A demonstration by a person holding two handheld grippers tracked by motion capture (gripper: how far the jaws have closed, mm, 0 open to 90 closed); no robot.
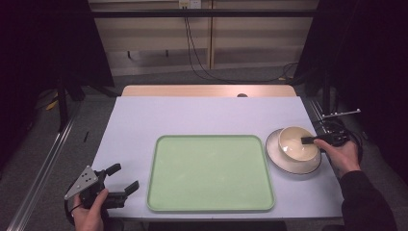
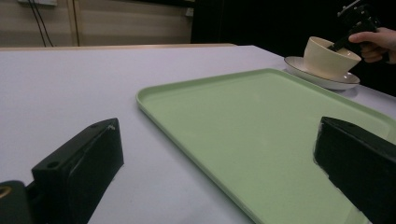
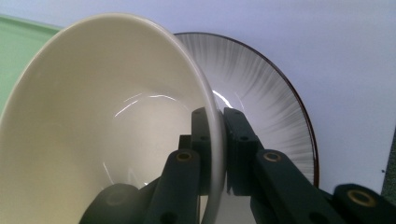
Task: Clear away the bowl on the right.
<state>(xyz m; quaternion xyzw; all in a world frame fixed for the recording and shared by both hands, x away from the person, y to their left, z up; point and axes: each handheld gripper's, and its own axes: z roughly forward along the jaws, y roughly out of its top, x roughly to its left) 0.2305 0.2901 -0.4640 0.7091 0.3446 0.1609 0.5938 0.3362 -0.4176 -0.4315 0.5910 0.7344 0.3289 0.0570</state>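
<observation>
In the high view we see our right gripper [image 1: 308, 140] at the right of the frame, held in our right hand [image 1: 342, 153], its black jaws clamped on the near-right rim of a round cream ceramic bowl [image 1: 296, 142]. The bowl sits tilted on a shallow white plate with a dark rim [image 1: 288, 163], which lies on the pale lilac tabletop [image 1: 202, 115] just beside the right edge of a large rectangular light-green plastic tray [image 1: 210, 172] in the middle of the frame. Our left gripper [image 1: 121, 179] is at the lower left, near the tray's left edge, held in our left hand [image 1: 89, 214] with its jaws spread apart and nothing between them

In the left gripper view our own two black jaws rise wide apart from the bottom corners, one over the tabletop [image 2: 70, 84], the other over the green tray [image 2: 261, 126]. In the upper right of the frame the bowl [image 2: 329, 57] leans on the plate [image 2: 322, 78], with the right gripper [image 2: 337, 45] pinching its rim and fingers of the right hand [image 2: 376, 42] behind it

In the right gripper view the jaws close on the bowl's [image 3: 98, 121] rim at lower centre, one jaw inside the bowl and one outside. The plate [image 3: 261, 88], streaked with fine grey lines, shows behind the bowl at the right, and a strip of the tray [image 3: 18, 46] shows at the left edge
</observation>
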